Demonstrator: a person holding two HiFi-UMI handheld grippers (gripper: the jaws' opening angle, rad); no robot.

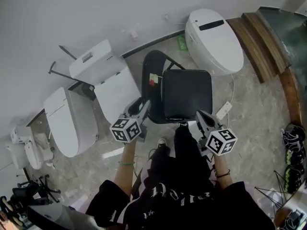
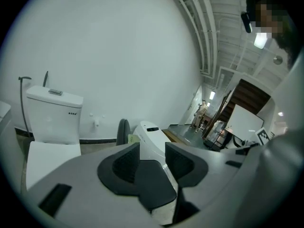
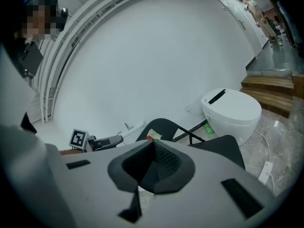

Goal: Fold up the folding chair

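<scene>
Three toilets crowd the chair (image 1: pixel 187 95): right toilet (image 1: pixel 213 40) far, middle toilet (image 1: pixel 103 75) and left toilet (image 1: pixel 69 121). A white fixture (image 1: pixel 29 152) at the left edge is hard to make out. Steps (image 1: pixel 261 44) rise far right. The one chair stands unfolded just beyond two grippers, its legs mostly hidden. The left gripper (image 1: pixel 143 108) is released and holds nothing. The right gripper (image 1: pixel 201 117) is clenched and empty.

Both forearms reach forward side by side, the left gripper (image 1: pixel 143 108) with jaws apart, the right gripper (image 1: pixel 200 116) with jaws together.
</scene>
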